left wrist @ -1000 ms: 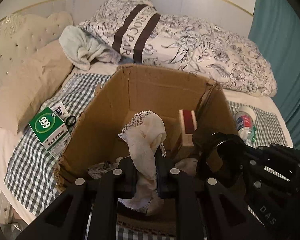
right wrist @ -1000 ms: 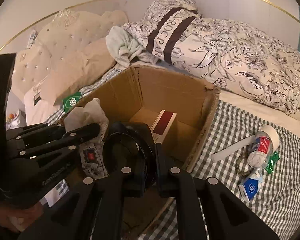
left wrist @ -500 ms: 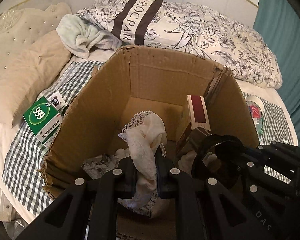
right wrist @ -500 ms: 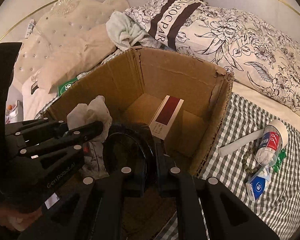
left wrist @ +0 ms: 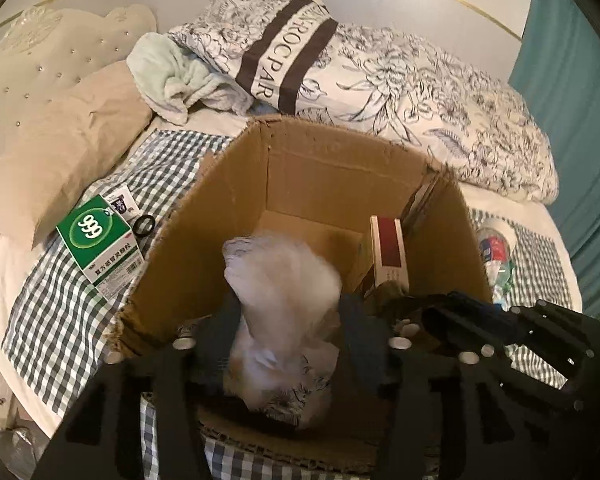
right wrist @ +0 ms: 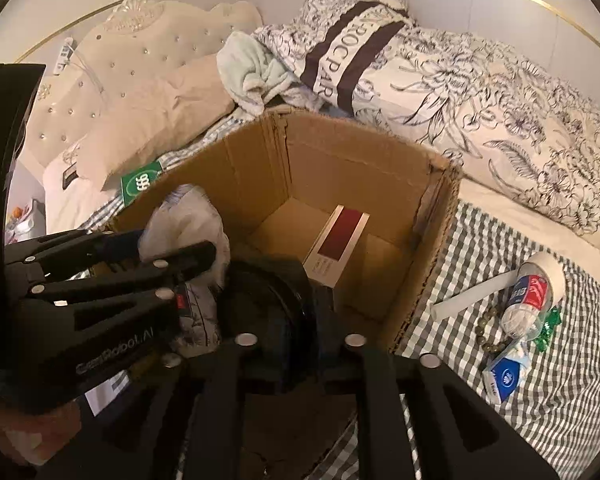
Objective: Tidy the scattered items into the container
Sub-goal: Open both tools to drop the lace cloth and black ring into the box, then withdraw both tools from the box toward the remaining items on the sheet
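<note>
An open cardboard box (left wrist: 320, 168) (right wrist: 340, 160) stands on the checked bed cover. My left gripper (left wrist: 288, 320) is over its near side with its fingers spread wide; a blurred white lace cloth (left wrist: 284, 280) (right wrist: 188, 220) sits between them. My right gripper (right wrist: 300, 320) is open over the box with a black round object (right wrist: 268, 296) between its fingers. A red and white carton (left wrist: 390, 248) (right wrist: 336, 244) leans inside the box.
A green 999 medicine box (left wrist: 100, 240) and a black ring (left wrist: 144, 226) lie left of the box. A plastic bottle (right wrist: 532, 292), white tube (right wrist: 472, 292), bead bracelet (right wrist: 488, 332) and blue packet (right wrist: 504, 376) lie right of it. Pillows lie behind.
My left gripper's fingers have spread apart and the lace cloth is blurred, dropping between them. My right gripper's fingers have also opened around the black round object. Both cameras pulled back slightly.
</note>
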Demonstrator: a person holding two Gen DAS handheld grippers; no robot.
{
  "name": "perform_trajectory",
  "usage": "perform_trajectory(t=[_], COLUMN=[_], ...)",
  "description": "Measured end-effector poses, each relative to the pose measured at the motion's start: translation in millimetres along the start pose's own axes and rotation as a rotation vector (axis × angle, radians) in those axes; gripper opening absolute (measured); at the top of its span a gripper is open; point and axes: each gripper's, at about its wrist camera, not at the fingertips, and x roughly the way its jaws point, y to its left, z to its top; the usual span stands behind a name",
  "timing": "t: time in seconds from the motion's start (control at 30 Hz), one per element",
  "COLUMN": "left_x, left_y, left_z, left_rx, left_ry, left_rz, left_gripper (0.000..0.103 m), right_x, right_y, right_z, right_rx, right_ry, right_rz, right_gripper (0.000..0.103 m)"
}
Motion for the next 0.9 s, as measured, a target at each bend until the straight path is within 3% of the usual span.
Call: perform_trajectory(t=[0.17, 0.67, 0.8, 0.9], left_x=[-18.5, -87.7, -102.4, -114.5], left_y=[1.8, -16.3, -21.9, -28.0], left_z=[1.4, 2.8, -0.5, -4.9], left_rx=[-0.021, -0.006, -0.004, 0.0], left_ry=[-0.037, -0.167, -0.192, -0.216], left_rz=[-0.007, -0.022, -0.038, -0.043], left_gripper=[0.062, 0.066, 0.077, 0.079], right_x=[-17.4, -84.5, -104.2, -119.6], right_y=[-0.8, -7.1, -12.1, -17.0], right_z=[1.3, -10.9, -18.3, -25.3], right_rx=[0.017, 0.055, 0.07, 0.08], right_ry=[-0.04, -0.144, -0.166, -0.186], right_rz=[-0.009, -0.038, -0.049, -0.062], right_gripper=[0.036, 0.04, 0.041, 0.041])
